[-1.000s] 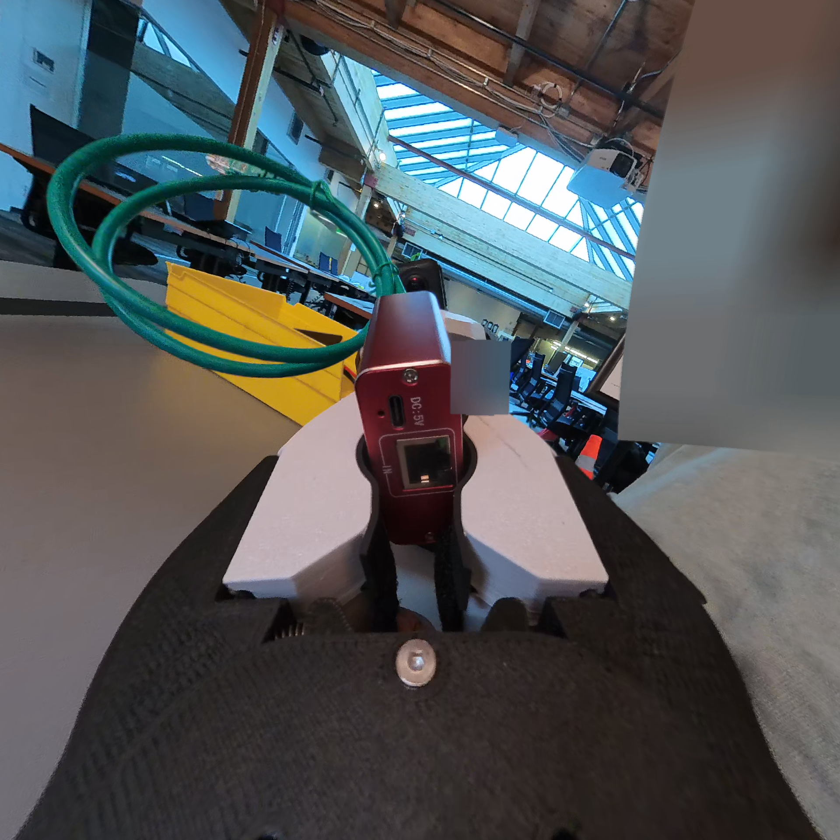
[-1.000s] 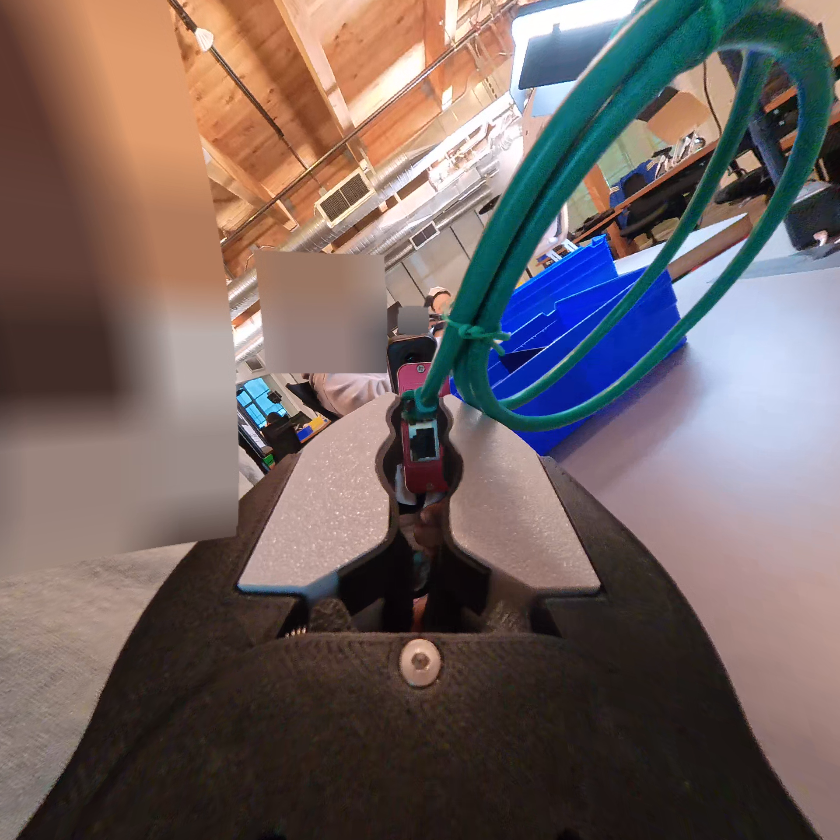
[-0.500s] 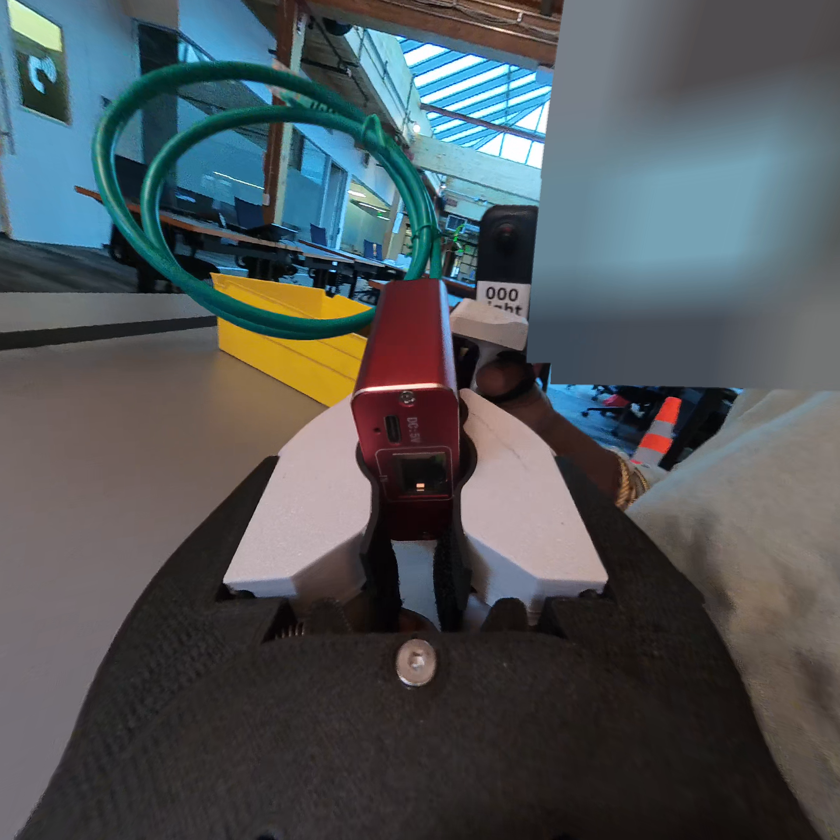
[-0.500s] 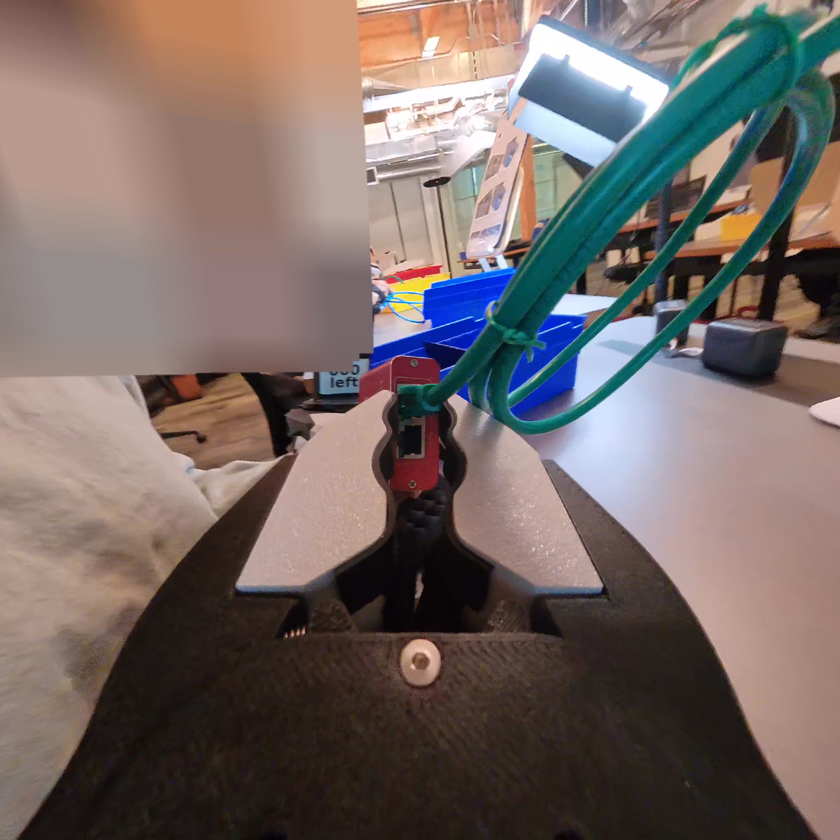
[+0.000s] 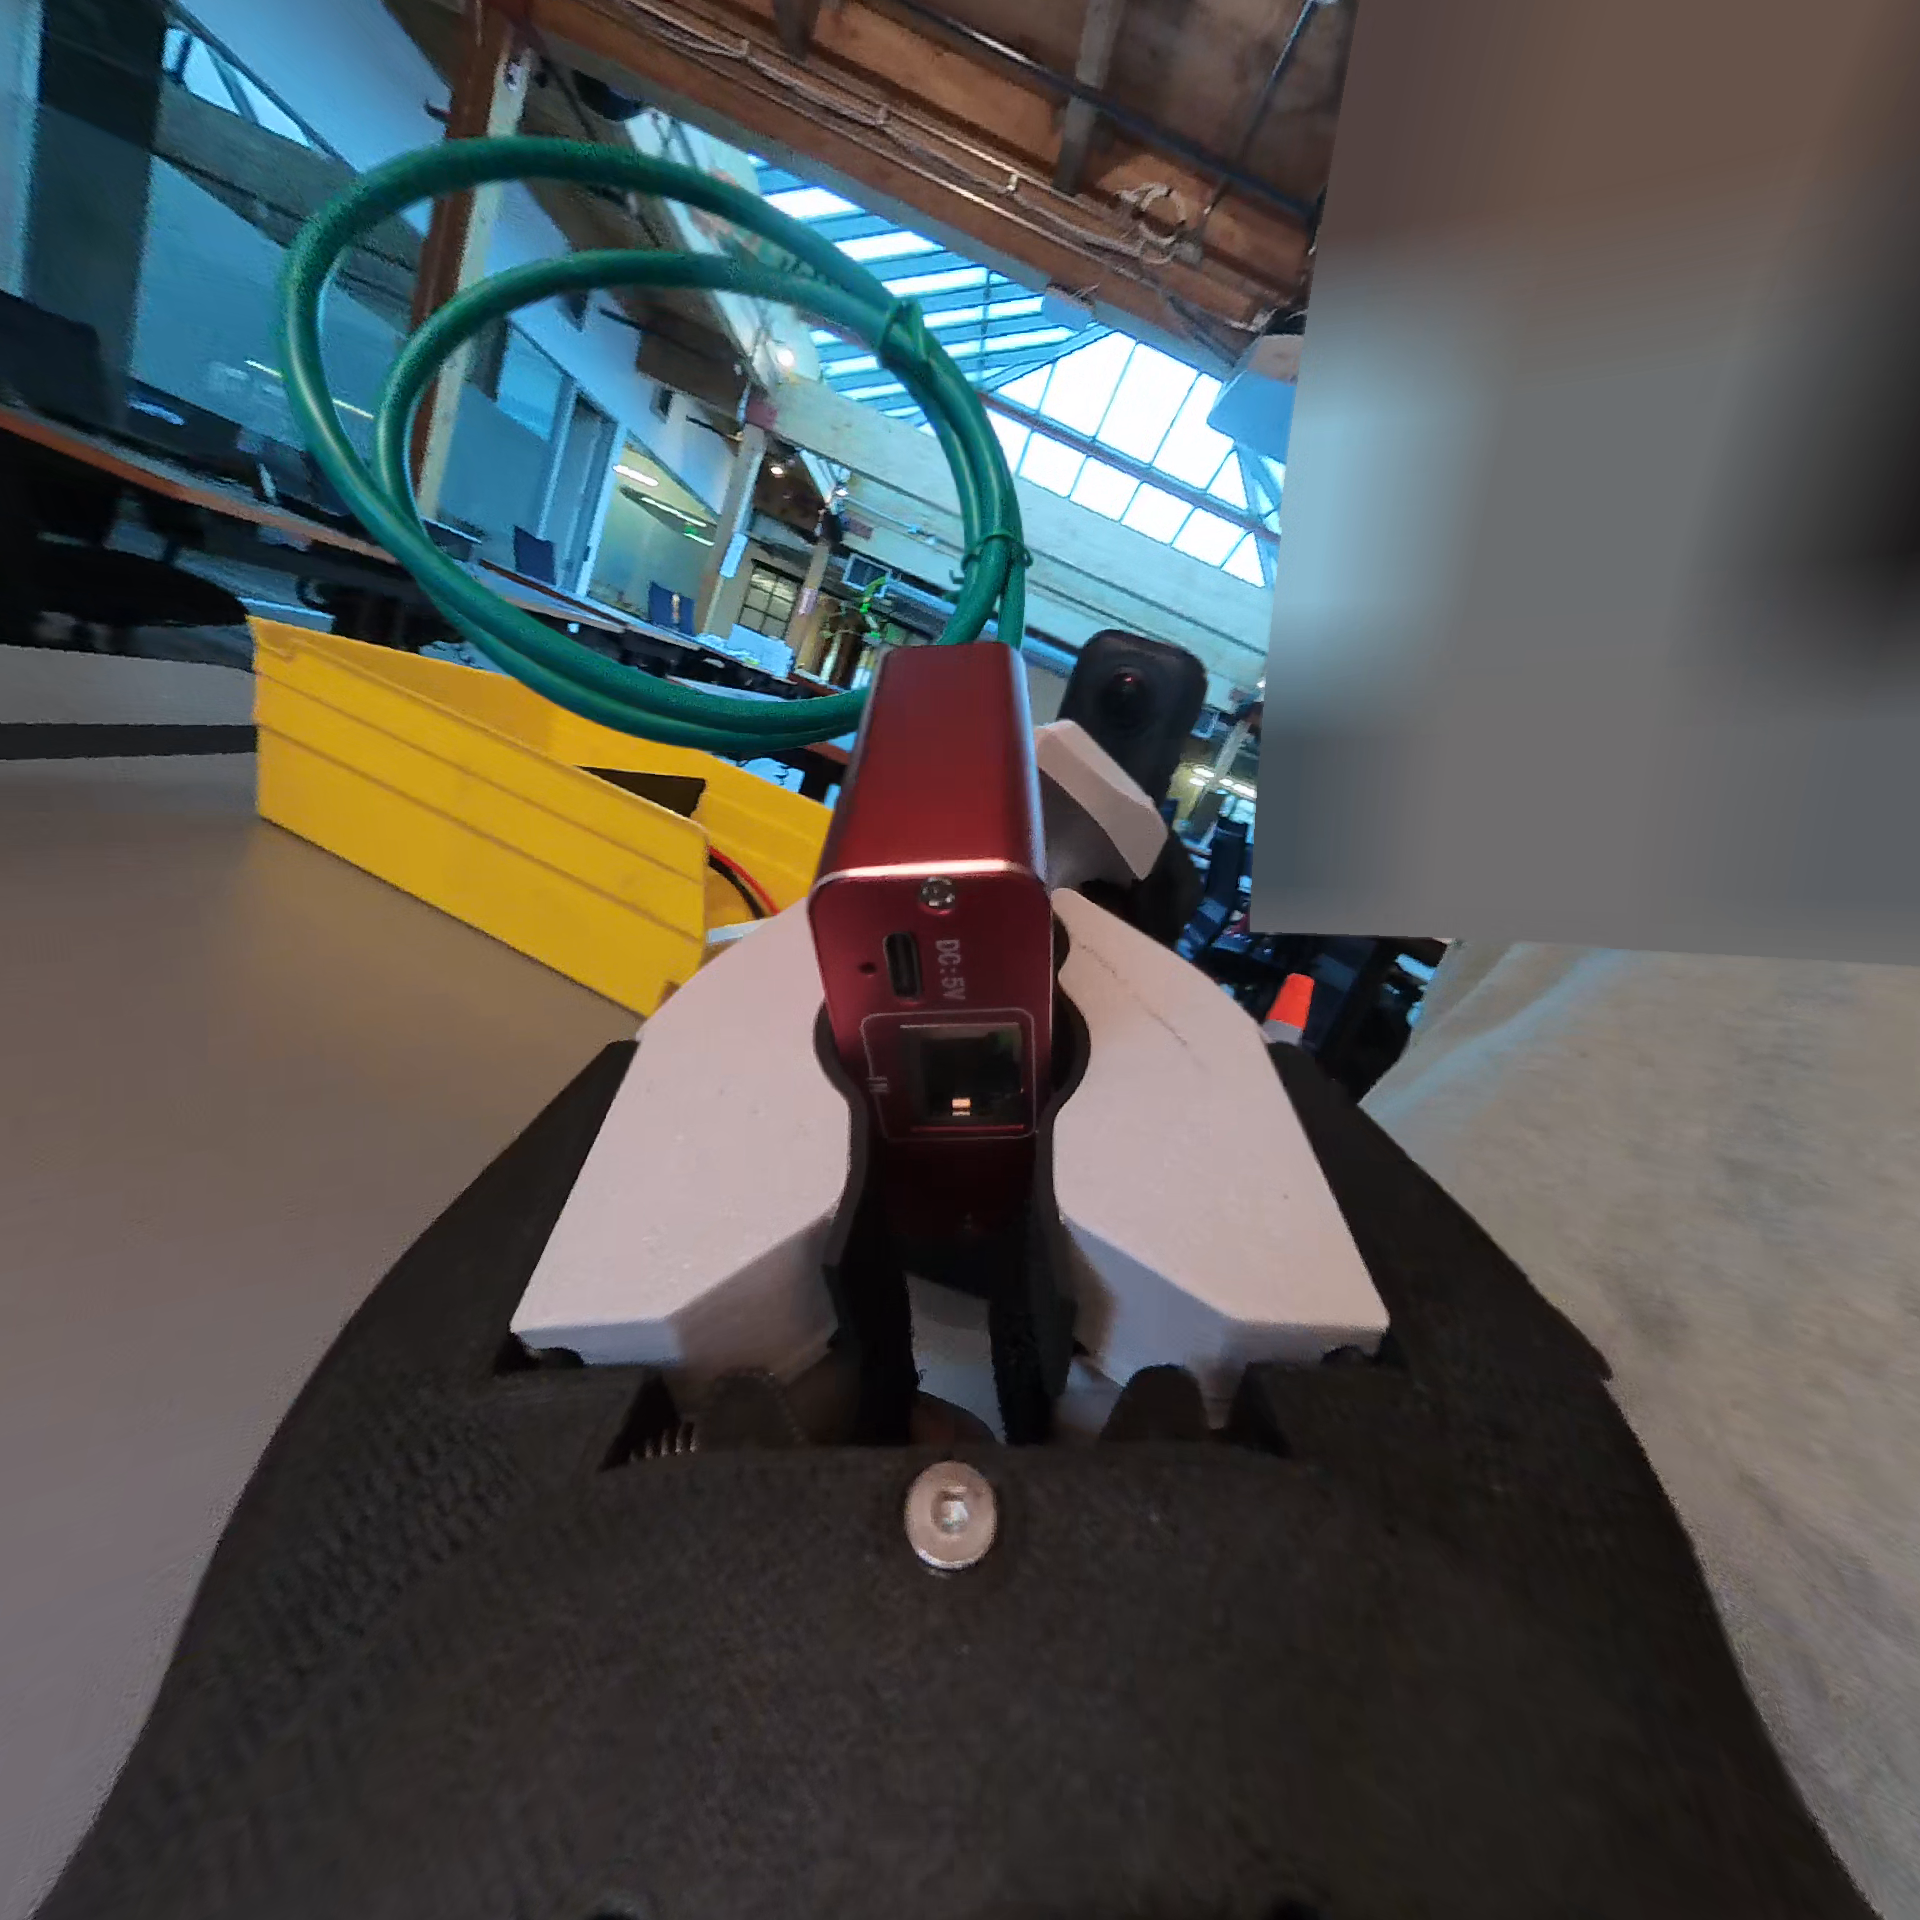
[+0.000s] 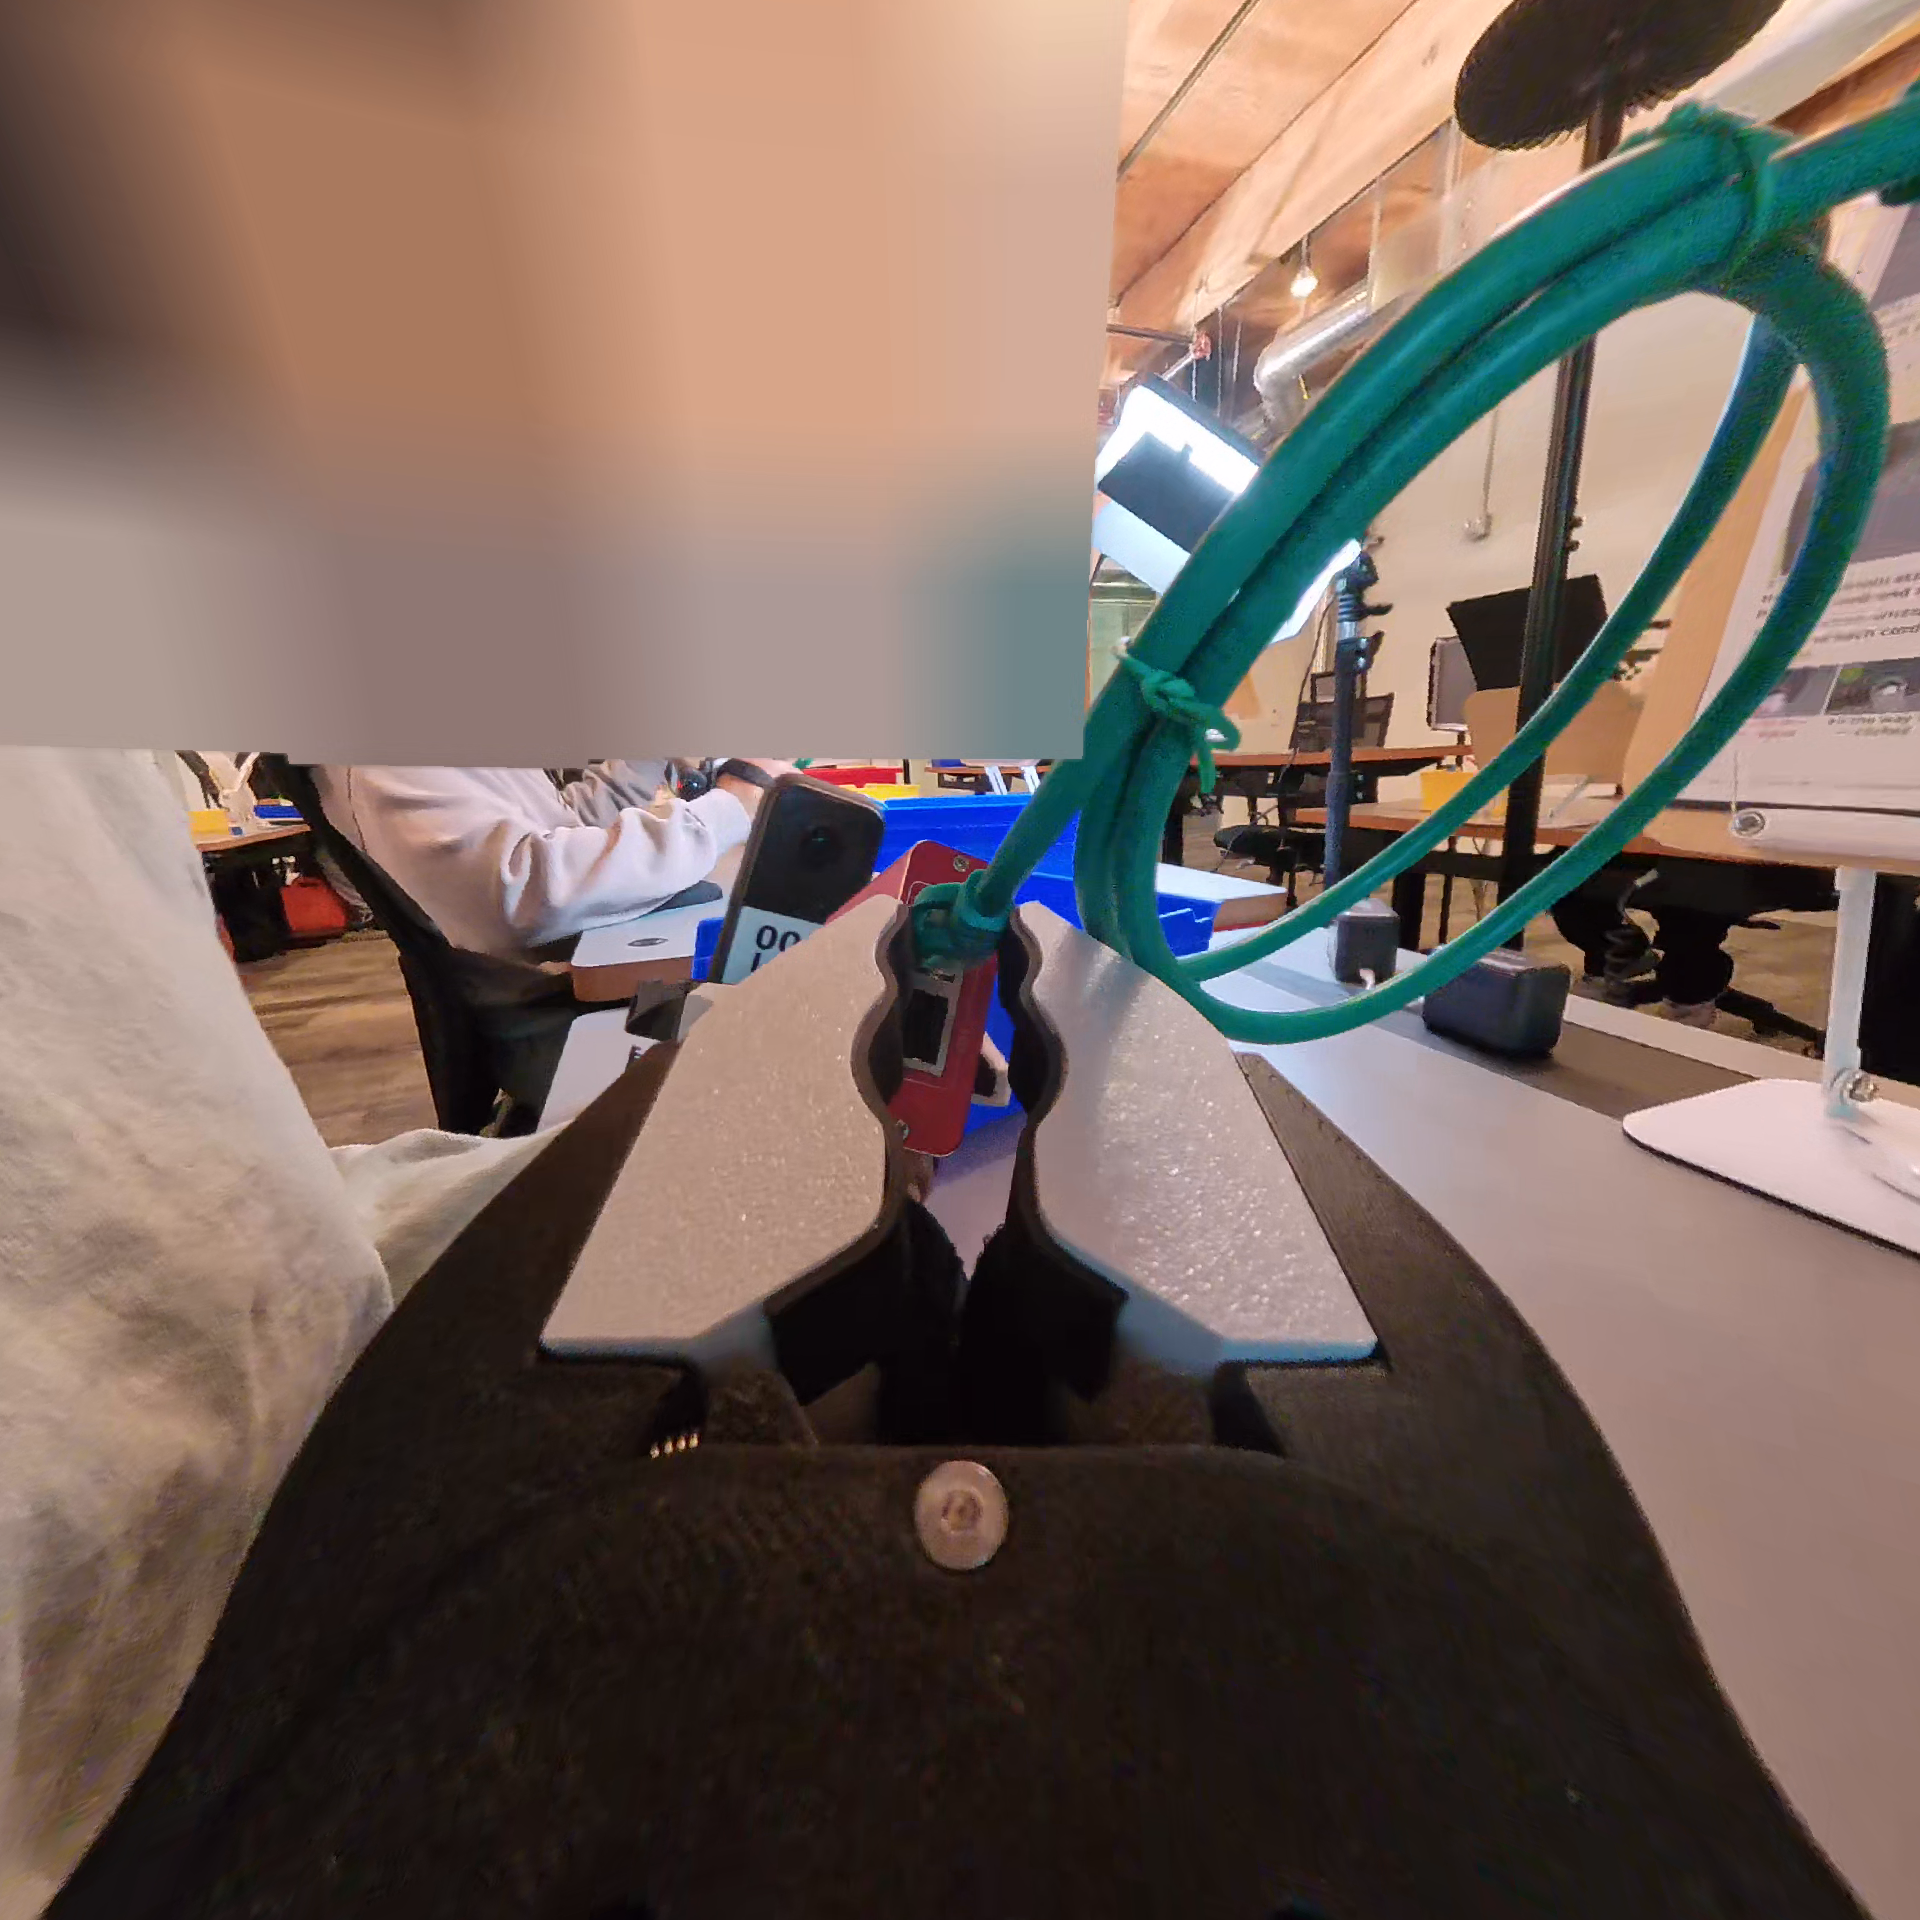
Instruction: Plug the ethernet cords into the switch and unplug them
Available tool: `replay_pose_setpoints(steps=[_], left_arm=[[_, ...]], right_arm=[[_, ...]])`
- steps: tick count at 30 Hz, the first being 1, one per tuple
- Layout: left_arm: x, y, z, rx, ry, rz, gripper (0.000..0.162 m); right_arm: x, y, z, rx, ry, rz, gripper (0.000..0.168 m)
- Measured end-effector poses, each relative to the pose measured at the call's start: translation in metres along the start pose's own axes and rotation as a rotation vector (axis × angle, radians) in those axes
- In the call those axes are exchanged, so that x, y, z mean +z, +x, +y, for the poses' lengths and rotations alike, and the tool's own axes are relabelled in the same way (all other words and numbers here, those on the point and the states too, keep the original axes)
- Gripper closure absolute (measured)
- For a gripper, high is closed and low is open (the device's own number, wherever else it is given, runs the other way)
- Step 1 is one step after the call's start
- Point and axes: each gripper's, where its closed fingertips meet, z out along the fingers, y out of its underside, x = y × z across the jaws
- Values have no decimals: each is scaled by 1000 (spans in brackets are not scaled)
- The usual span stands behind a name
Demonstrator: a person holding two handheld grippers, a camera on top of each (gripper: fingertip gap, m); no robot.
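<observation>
My left gripper (image 5: 935,925) is shut on a red metal switch (image 5: 935,831) and holds it above the table. Its near end faces the camera with an empty ethernet port. A coiled green ethernet cord (image 5: 904,317) rises behind its far end. My right gripper (image 6: 958,920) is shut on the cord's green plug (image 6: 951,920), which sits at the upper port of the switch (image 6: 940,1081). I cannot tell if the plug is seated. An empty port shows just below it. The tied coil (image 6: 1153,707) arcs up and right. The right gripper's finger (image 5: 1101,790) shows behind the switch.
A yellow bin (image 5: 468,800) stands on the grey table (image 5: 208,1039) to the left. Blue bins (image 6: 966,821) stand behind the switch. A white stand base (image 6: 1787,1153) and a dark small box (image 6: 1496,1003) sit to the right. A person's light sleeve (image 6: 156,1143) is close by. Only a small space, under 4 cm, lies between the two pairs of fingers.
Both grippers have swung and tilted with the switch and plug held between them. The switch now looks tilted in the right wrist view. Both stay shut.
</observation>
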Motion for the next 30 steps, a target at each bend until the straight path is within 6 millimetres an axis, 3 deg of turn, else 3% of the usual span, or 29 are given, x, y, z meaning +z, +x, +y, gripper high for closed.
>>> replay_pose_setpoints(steps=[2, 4, 5, 10, 15, 21, 26, 30], left_arm=[[-5, 1, -5, -29, 33, 23, 133], [-23, 2, -21, -55, 146, 39, 133], [-26, 5, -27, -37, 181, 50, 133], [-9, 3, -15, 118, 40, 3, 133], [-17, -8, -11, 46, 46, -71, 133], [-20, -8, -16, 56, 66, -84, 133], [-19, -5, -17, 64, 73, -75, 133], [-21, -4, -19, 62, 83, -71, 133]], right_arm=[[-5, 2, -10, 34, 65, 2, 155], [-39, 31, -49, 115, 283, 79, 155], [-53, 39, -58, 112, 296, 87, 155], [-73, 56, -49, 9, -15, 156, 155], [-115, 83, -42, -141, -388, 336, 155], [-188, 118, -67, -425, -693, 646, 155], [-271, 152, -89, -843, -1192, 912, 155], [-313, 173, -98, -1195, -1554, 973, 155]])
